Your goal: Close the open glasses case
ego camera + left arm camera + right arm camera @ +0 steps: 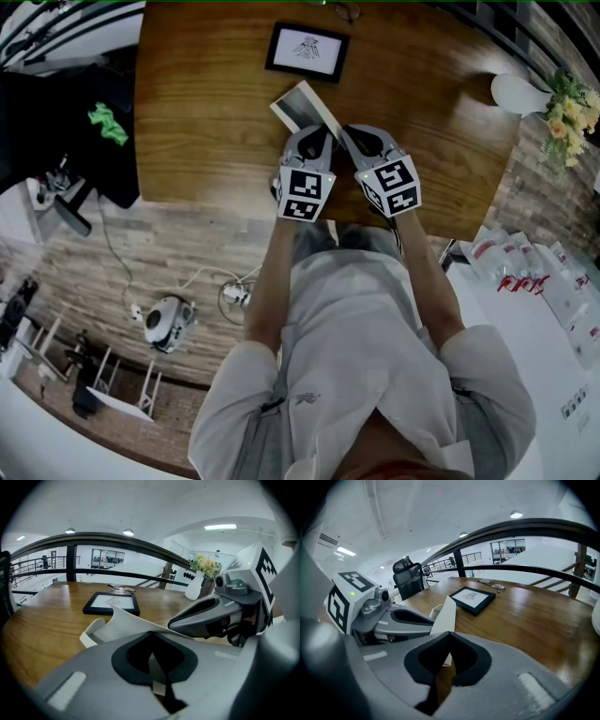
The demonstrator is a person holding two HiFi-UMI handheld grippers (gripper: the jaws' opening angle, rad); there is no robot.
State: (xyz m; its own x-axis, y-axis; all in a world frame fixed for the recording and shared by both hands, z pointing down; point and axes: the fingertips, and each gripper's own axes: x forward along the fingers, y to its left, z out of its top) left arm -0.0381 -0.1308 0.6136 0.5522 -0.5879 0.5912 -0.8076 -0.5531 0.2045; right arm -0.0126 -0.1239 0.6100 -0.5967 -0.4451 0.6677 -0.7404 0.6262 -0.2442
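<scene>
An open glasses case (302, 105), white inside and grey outside, lies on the wooden table (206, 122) with its lid flap raised. My left gripper (317, 133) and right gripper (349, 133) meet side by side at the flap's near edge. In the left gripper view the jaws (151, 633) are shut with the white flap (122, 623) pinched at their tips. The right gripper view shows the same: jaws (450, 633) shut on the upright flap (444, 613). The case's inside is hidden.
A black-framed picture (307, 50) lies just beyond the case, with a pair of glasses (345, 9) at the far edge. A white vase of flowers (525, 94) stands at the table's right end. A black railing (117, 538) runs behind the table.
</scene>
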